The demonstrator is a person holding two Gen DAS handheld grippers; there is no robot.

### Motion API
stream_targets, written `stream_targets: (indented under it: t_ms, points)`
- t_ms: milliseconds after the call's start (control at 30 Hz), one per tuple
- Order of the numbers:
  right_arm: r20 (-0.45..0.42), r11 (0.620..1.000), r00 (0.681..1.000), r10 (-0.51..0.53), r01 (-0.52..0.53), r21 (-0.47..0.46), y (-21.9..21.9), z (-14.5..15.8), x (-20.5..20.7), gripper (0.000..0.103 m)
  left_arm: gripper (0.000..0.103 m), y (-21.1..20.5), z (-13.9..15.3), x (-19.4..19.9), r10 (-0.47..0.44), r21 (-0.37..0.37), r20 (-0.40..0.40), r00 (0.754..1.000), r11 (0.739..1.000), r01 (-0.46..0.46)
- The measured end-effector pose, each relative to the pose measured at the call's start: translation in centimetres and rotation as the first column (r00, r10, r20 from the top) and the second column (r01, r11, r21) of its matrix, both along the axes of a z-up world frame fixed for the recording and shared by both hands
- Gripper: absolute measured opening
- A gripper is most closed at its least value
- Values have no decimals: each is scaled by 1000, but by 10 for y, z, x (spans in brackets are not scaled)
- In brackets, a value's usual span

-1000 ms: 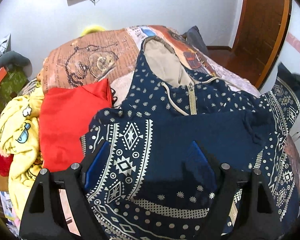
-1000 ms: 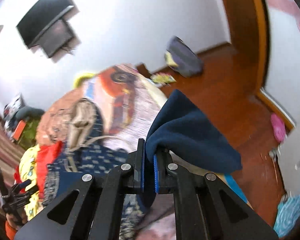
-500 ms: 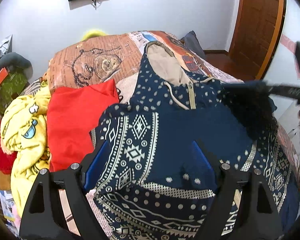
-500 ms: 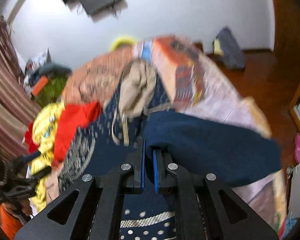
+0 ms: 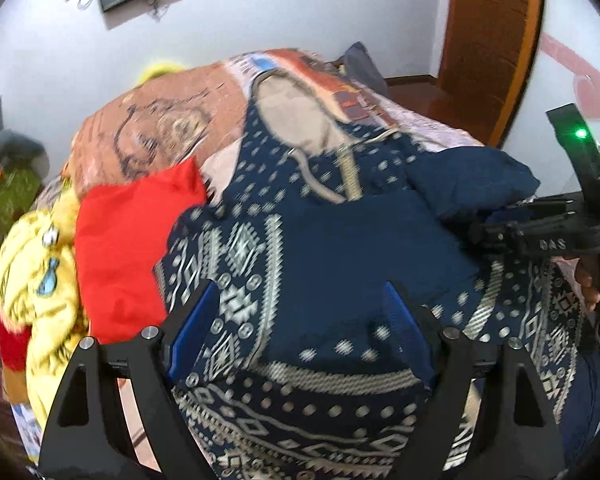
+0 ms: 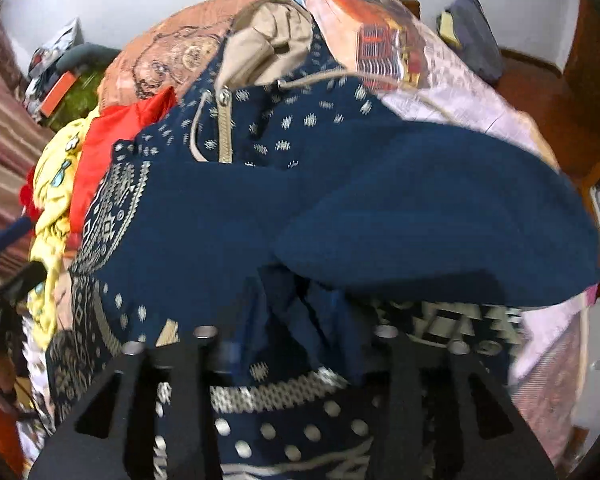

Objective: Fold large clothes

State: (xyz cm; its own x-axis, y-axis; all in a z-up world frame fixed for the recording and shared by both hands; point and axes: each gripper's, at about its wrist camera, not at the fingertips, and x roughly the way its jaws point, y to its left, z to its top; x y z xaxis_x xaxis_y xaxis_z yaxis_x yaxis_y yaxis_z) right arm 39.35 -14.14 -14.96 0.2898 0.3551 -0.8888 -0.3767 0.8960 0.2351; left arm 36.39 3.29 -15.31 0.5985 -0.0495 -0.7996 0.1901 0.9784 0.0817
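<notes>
A navy patterned hoodie (image 5: pixel 308 264) lies spread on the bed, directly ahead of both tongs, its beige-lined hood (image 5: pixel 300 120) at the far end and its zip (image 6: pixel 225 128) running toward the near side; one plain navy sleeve (image 6: pixel 440 216) is folded across the chest, draped just above the right tongs (image 6: pixel 296 344); the patterned hem band sits right under both pairs of tongs. The left tongs (image 5: pixel 304 320) stand wide apart over the hoodie's lower front, gripping nothing; the right tongs are also spread, with loose navy cloth hanging between the fingers, and whether any of it is pinched cannot be told through the blur; from the left wrist view the right tongs (image 5: pixel 512 220) appear at the far right edge, beside the folded sleeve. To the left of the hoodie lies a red garment (image 5: pixel 132 240), touching it; further left, a yellow printed garment (image 5: pixel 40 280). The bed carries a brown and orange printed bedspread (image 5: pixel 160 120) beyond the hood; a wooden door (image 5: pixel 492 40) stands to the far right.
</notes>
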Motion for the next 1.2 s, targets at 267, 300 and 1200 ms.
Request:
stream_targets:
  t_ms: [267,300,1200]
  points:
    - [276,993,959,-56,83,-88,-71,61,-32,61,83,-76,27,30,-152,17,52,987,988,151]
    - [296,990,952,-76,107,-89,-83,65,-34,62,83,-92,30,36,-182,11,51,982,983,182]
    - [183,906,894,-408,422,-43,-211,14,-40,65,45,-332,-92,120,-546,21,-231,806,825,565]
